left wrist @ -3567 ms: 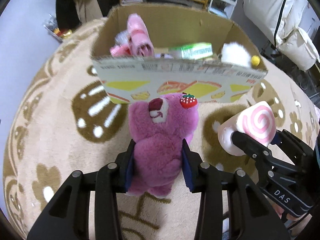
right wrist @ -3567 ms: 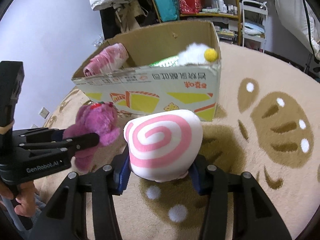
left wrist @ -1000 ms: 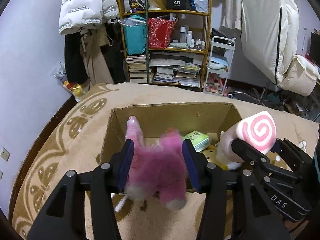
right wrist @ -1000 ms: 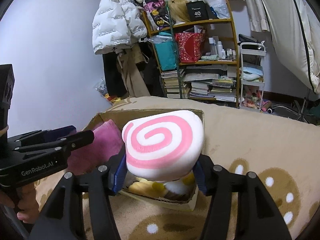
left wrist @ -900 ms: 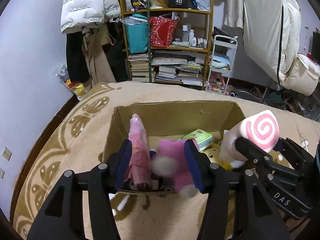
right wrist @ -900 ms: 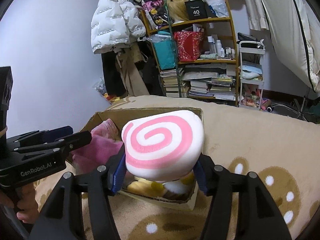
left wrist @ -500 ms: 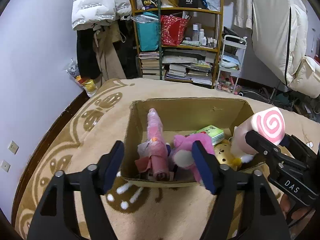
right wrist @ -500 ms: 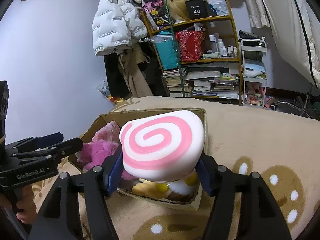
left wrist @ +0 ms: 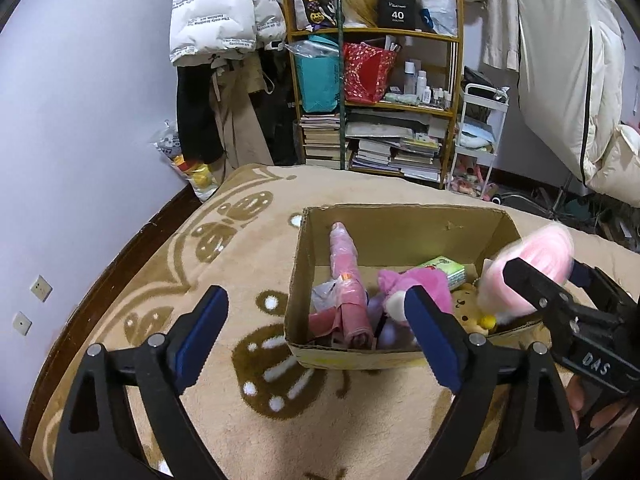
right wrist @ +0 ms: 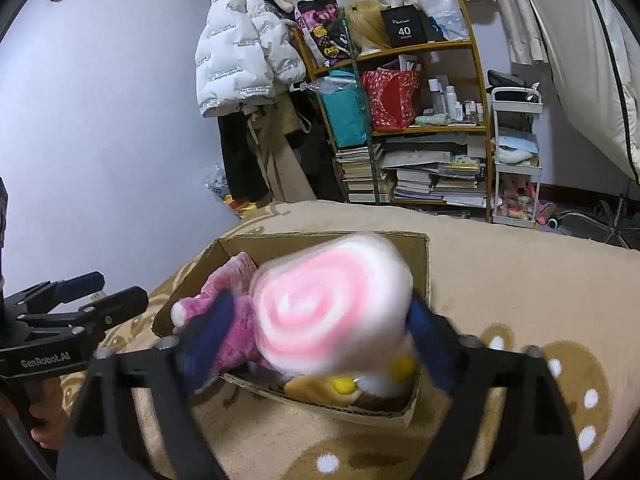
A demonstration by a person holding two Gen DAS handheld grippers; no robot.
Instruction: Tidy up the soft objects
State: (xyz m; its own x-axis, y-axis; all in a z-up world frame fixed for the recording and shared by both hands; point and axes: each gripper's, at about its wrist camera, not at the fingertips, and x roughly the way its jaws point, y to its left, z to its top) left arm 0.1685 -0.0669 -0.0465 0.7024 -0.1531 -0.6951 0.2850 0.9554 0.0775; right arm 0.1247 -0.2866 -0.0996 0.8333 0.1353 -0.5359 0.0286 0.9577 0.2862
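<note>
An open cardboard box [left wrist: 304, 252] stands on the beige rug. The purple-pink plush bear [left wrist: 416, 284] lies inside it beside a pink rolled bundle [left wrist: 348, 276], a green packet [left wrist: 444, 270] and a yellow-brown plush [left wrist: 468, 300]. My left gripper [left wrist: 316, 332] is open and empty, in front of the box. My right gripper [right wrist: 316, 332] has its jaws spread around the blurred pink-and-white swirl plush [right wrist: 332, 312], which is over the box's right side [right wrist: 424, 264]. The swirl plush also shows in the left wrist view [left wrist: 528, 272].
A beige rug with brown paw prints [left wrist: 240, 248] covers the floor. A cluttered shelf with books and bags [left wrist: 380, 100] stands behind the box, with hung coats [left wrist: 216, 60] to its left and a white cart [left wrist: 480, 132] to its right.
My left gripper let go of the purple bear, which now lies in the box, and opened wide. My right gripper's jaws have spread and the swirl plush is blurred, dropping over the box.
</note>
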